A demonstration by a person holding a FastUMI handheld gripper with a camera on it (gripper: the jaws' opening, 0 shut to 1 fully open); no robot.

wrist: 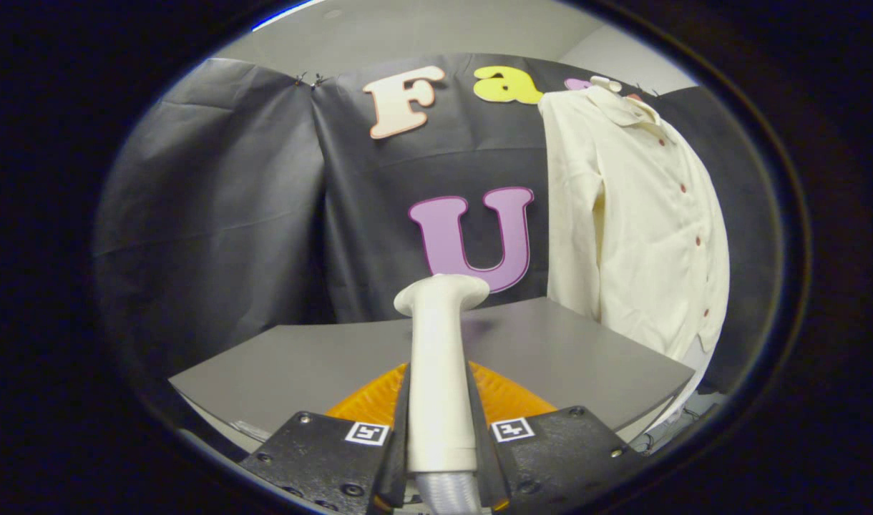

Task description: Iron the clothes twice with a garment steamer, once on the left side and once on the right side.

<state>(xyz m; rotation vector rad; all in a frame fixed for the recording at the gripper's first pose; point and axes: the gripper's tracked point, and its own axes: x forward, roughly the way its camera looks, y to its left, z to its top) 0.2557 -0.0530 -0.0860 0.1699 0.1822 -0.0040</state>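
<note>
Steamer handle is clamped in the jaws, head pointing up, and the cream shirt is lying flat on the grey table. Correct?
Not quite. The gripper view shows the cream shirt hanging upright against the booth wall beyond the grey table, off to the right of the steamer, not lying on it. The rest holds: the gripper has its jaws closed on the steamer handle, head pointing up.

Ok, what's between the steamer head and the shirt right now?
Nothing solid. In the gripper view, the steamer, clamped between the jaws, points up ahead of them; the shirt hangs beyond, off to one side, with only bare grey table and booth cloth between.
</note>
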